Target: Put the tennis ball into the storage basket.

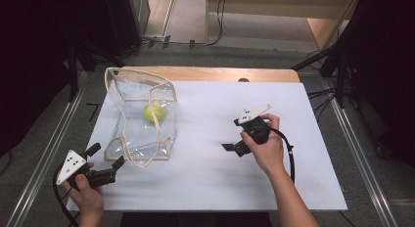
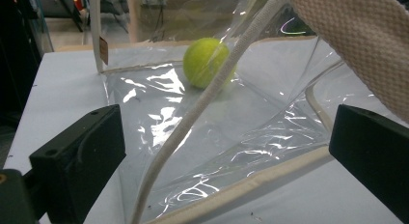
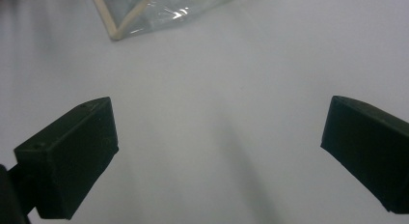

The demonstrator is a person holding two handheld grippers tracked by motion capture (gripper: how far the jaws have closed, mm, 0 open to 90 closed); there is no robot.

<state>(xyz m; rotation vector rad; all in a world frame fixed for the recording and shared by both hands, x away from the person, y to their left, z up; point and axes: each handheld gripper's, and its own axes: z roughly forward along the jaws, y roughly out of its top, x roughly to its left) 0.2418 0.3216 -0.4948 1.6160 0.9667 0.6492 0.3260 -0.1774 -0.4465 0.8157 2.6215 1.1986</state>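
Jaws stand wide apart on the left gripper [image 1: 104, 156], gaping at the near corner of the clear plastic tote bag with cream webbing trim [image 1: 147, 126], nothing between them yet. In the left gripper view a cream webbing handle strap [image 2: 193, 113] slants up between the jaws, close in front of the camera, and a broader stretch of the same webbing crosses the top right corner. The right gripper [image 1: 232, 146] hangs well apart from the bag over bare white surface [image 1: 220, 188], its jaws equally wide and empty.

The bag sits on the left half of the surface, toward the far side, half slumped, its mouth rim standing up at the far left and the body sagging toward the person. A yellow-green tennis ball [image 1: 153, 111] rests inside, on the bag's floor near the far wall.

I'd judge the bag light and floppy: thin glossy film that will crumple and likely slide between flat jaws, with no stiffness of its own. The woven trim and strap look like the sensible holds, rough enough to pinch firmly. The ball may roll once the bag tips.

The bag's long axis seems to run from the near edge away from the person, its open end raised toward the far left corner.
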